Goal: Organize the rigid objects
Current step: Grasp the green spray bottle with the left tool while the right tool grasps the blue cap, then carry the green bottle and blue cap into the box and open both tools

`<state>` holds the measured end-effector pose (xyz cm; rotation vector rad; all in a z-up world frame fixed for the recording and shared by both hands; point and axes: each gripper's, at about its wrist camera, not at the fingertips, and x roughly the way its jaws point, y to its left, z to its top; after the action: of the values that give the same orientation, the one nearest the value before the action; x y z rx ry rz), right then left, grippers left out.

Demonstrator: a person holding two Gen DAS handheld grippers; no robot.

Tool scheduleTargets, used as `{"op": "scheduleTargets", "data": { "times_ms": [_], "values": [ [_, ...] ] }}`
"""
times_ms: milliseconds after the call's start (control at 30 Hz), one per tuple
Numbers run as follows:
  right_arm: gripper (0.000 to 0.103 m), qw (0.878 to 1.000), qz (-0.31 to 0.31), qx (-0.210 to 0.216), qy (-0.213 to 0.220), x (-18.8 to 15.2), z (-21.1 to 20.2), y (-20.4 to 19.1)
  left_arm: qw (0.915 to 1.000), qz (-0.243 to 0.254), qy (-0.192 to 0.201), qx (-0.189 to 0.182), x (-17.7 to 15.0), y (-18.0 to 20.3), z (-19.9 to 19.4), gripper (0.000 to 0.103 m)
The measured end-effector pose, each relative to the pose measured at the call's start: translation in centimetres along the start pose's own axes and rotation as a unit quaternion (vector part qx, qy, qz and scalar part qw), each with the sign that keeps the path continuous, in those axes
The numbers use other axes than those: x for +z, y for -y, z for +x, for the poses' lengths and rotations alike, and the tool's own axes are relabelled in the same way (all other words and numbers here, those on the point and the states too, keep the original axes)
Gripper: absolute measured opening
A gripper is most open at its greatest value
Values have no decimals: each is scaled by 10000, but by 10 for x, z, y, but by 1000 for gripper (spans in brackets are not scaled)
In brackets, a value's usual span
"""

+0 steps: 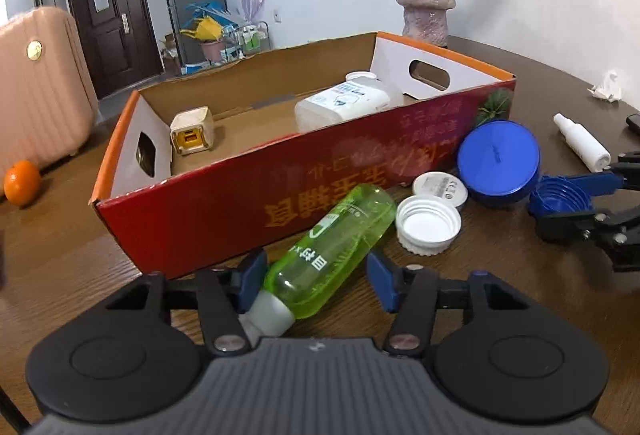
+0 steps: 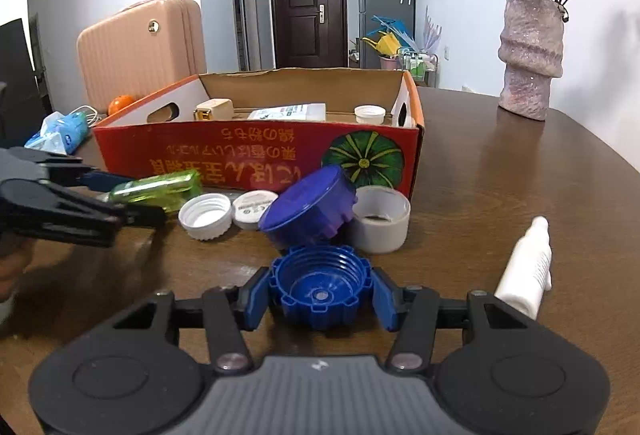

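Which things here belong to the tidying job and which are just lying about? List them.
Job: green bottle between left gripper pads; blue threaded cap between right gripper pads; cardboard box; white screw cap; blue lid; white spray bottle.

Lying about: vase; orange; crumpled tissue; pink suitcase.

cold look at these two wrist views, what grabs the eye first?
The red cardboard box mid-table, open-topped, with a white bottle and a small cream charger inside. In front of it, each gripper straddles an item on the wood: the left gripper around a green bottle lying on its side, the right gripper around a blue threaded cap. A pink textured vase of dried roses stands far right.
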<state>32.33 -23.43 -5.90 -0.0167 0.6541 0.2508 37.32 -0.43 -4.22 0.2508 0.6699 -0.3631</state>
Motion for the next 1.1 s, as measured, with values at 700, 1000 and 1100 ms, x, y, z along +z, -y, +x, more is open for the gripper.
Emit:
{"op": "scheduleTargets", "data": {
  "times_ms": [700, 1000, 1100],
  "values": [
    [52, 9986, 296, 407, 189, -56, -77, 0, 9942, -654, 484, 706, -45, 72, -98, 31],
    [52, 9960, 256, 599, 619, -44, -99, -11, 9871, -1209, 806, 674, -30, 40, -134, 31],
    [52, 9952, 231, 576, 754, -28, -98, -8, 9865, -1000, 1055, 759, 0, 20, -138, 31]
  ]
}}
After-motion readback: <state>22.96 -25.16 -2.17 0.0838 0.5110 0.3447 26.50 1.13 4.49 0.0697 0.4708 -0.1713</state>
